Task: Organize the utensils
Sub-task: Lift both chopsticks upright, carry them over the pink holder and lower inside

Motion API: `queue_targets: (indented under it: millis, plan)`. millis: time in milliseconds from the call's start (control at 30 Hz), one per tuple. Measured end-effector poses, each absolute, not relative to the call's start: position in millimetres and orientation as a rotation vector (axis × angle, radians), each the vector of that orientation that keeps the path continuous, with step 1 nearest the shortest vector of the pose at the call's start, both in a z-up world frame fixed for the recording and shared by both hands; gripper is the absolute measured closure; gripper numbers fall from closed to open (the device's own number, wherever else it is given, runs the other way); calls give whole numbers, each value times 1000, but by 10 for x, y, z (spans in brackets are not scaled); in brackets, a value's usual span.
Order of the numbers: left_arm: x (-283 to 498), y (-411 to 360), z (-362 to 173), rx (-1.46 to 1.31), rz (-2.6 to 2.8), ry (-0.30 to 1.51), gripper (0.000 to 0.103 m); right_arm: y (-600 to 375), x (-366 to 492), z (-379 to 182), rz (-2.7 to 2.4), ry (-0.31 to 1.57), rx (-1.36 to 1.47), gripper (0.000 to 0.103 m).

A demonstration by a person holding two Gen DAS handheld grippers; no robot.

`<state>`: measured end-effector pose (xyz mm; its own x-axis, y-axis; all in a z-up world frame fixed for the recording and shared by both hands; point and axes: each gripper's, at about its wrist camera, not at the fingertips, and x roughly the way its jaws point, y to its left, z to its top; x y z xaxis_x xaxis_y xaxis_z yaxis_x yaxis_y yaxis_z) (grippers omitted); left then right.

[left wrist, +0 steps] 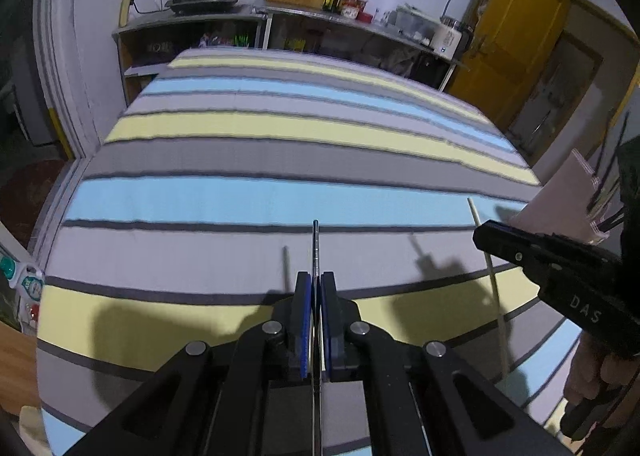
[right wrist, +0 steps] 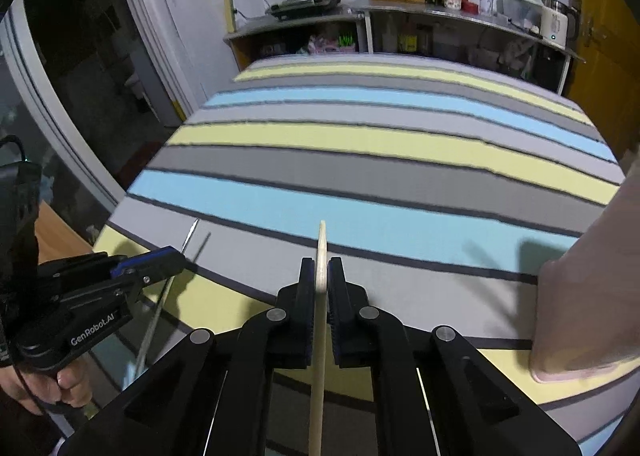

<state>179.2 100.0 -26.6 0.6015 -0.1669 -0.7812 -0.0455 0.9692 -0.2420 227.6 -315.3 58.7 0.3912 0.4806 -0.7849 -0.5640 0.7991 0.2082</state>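
Metal rod (left wrist: 316, 252) is sitting clamped in the left claw (left wrist: 316, 282) above the striped worktop (left wrist: 240, 195); only this view is showing the holder's (left wrist: 560, 203) utensils. Right view: right claw (right wrist: 321, 268) is gripping a wooden stick (right wrist: 320, 296), the pink holder (right wrist: 580, 296) standing just beside.

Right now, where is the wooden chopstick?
The wooden chopstick is clamped in the right gripper, above the striped tablecloth, left of the pink holder.

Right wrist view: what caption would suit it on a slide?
Right hand-held gripper shut on a wooden stick above a striped tablecloth, pink holder at right.
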Motion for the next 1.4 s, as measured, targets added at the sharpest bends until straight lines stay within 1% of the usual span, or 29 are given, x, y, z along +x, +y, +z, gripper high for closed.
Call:
queue_targets:
  millis: [333, 633, 1067, 1400]
  plan:
    - [1645, 1015, 278, -269, -110, 832, 99, -3318, 2103, 1054, 670, 866, -49, 96]
    - [1463, 833, 670, -245, -164, 765, 99, -3502, 1897, 1437, 663, 777, -21, 96]
    - [1382, 422, 910, -224, -255, 745, 99, -3977, 1655, 1668, 611, 721, 25, 96]
    - [1402, -158, 1022, -218, -398, 763, 99, -4509, 1508, 1802, 519, 681, 73, 96]
